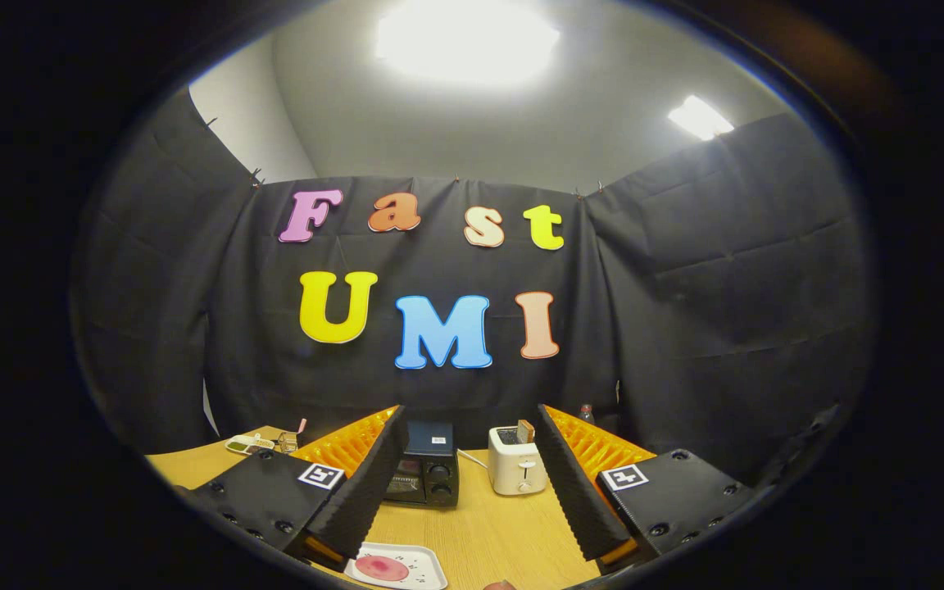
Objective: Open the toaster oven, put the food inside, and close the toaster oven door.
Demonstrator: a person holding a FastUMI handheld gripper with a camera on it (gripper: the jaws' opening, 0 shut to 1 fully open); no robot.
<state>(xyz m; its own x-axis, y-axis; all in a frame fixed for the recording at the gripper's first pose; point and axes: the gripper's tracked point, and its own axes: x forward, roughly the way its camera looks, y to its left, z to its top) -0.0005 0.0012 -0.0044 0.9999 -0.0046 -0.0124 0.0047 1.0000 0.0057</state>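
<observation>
- Gripper [472, 483]: fingers spread wide apart, holding nothing, above the table [488, 533]
- Plate [398, 567] with pink food [382, 567]: on the table, near the gripper, by its left finger
- Oven [425, 475]: beyond the gripper, at the table's back, door closed
- Toaster [515, 469]: just right of the oven

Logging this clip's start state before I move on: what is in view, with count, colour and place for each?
toaster oven: 1, black, on the table beyond the fingers, door shut
toaster: 1, white, beside the oven, bread in its slot
tray: 1, white, near table edge between the fingers, holding a pink round food
small items: several, too small to tell, far table corner
table: 1, light wood
gripper: 1, fingers open, holding nothing
</observation>
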